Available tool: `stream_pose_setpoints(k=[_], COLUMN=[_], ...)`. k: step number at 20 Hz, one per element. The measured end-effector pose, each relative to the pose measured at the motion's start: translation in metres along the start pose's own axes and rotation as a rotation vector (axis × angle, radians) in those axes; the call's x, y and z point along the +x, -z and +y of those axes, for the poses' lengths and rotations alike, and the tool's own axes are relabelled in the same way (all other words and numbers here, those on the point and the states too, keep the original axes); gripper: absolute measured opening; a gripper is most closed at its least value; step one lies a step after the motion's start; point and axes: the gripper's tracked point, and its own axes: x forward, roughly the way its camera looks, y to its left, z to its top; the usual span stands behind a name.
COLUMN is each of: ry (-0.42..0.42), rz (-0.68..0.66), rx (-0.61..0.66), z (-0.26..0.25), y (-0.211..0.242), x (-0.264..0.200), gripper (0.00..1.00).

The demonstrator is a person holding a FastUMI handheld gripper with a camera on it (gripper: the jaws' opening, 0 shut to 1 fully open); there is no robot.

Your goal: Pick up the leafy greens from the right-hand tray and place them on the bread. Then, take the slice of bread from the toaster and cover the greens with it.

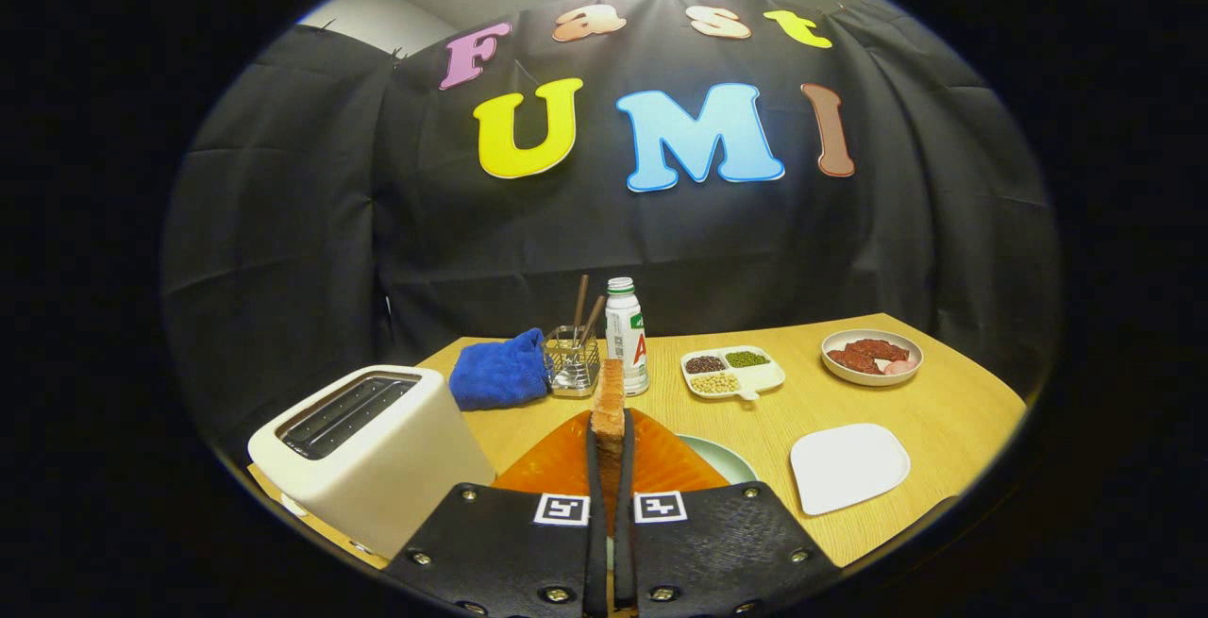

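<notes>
My gripper (610,429) is shut on a slice of toasted bread (611,401), which stands edge-on and upright between the two fingers and pokes out above the fingertips. The cream toaster (373,453) sits to the left of the fingers, its slots dark. Just beyond and below the fingers lies an orange mat (661,467) with a pale green plate (722,458) on it; the fingers and bread hide what lies on the plate. To the right of the fingers rests a white square tray (847,467), with nothing on it.
Beyond the bread stand a white bottle (627,335), a wire holder with brown sticks (573,363) and a blue cloth (500,371). Further right are a divided dish of beans (732,373) and a bowl of red meat slices (870,356). The wooden table (944,410) ends close on the right.
</notes>
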Motion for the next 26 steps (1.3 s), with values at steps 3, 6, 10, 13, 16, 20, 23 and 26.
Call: stream_pose_setpoints(k=[3, 6, 10, 13, 16, 20, 23, 26], ry=[-0.019, -0.038, -0.065, -0.091, -0.078, -0.043, -0.035, -0.036], rz=[0.006, 0.007, -0.001, 0.015, 0.058, 0.074, 0.099, 0.105], rx=[0.004, -0.002, -0.037, -0.008, 0.03, 0.016, -0.005, -0.007], z=[0.006, 0.014, 0.026, 0.03, 0.019, 0.002, -0.005, -0.011], y=[0.005, 0.01, 0.017, 0.027, 0.039, 0.045, 0.054, 0.055], x=[0.001, 0.0, 0.001, 0.007, 0.014, 0.022, 0.024, 0.023], gripper=[0.03, 0.03, 0.03, 0.03, 0.03, 0.03, 0.06, 0.1])
